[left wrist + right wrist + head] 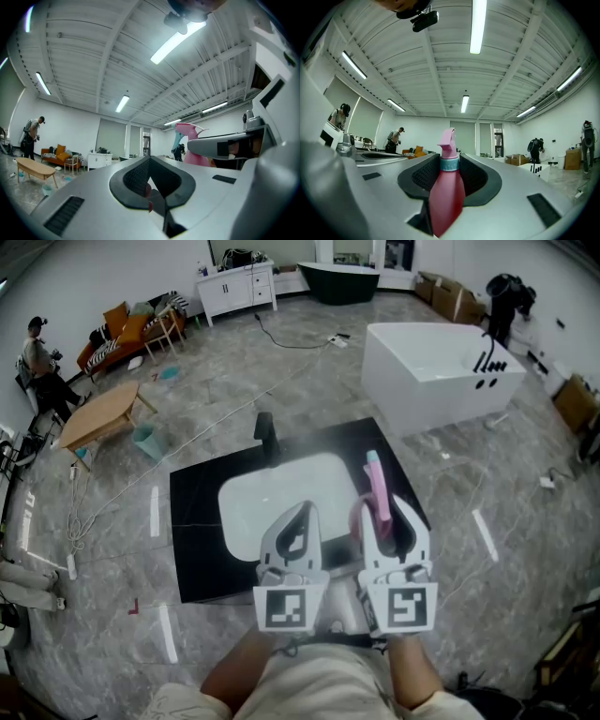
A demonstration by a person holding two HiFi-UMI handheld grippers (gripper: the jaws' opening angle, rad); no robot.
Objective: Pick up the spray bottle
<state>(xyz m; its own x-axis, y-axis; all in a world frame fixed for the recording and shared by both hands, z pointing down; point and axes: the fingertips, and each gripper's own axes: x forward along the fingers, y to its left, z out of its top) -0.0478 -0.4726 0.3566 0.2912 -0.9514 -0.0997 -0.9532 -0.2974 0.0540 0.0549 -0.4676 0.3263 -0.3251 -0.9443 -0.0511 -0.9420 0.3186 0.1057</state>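
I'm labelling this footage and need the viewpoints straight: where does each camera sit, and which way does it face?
Head view: on the person's head, facing steeply down at the black counter; the left hand-held gripper, right hand-held gripper and forearms show.
Left gripper view: on the left hand-held gripper, facing roughly level across the room along its shut, empty jaws.
Right gripper view: on the right hand-held gripper, facing roughly level along jaws shut on the pink spray bottle.
Shared: all three show that bottle.

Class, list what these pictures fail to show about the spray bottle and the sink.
1. Spray bottle base: in the right gripper view and head view, hidden by the right gripper.
2. Sink near rim: head view, behind the left gripper and right gripper.
3. Any print on the bottle: too small to tell.
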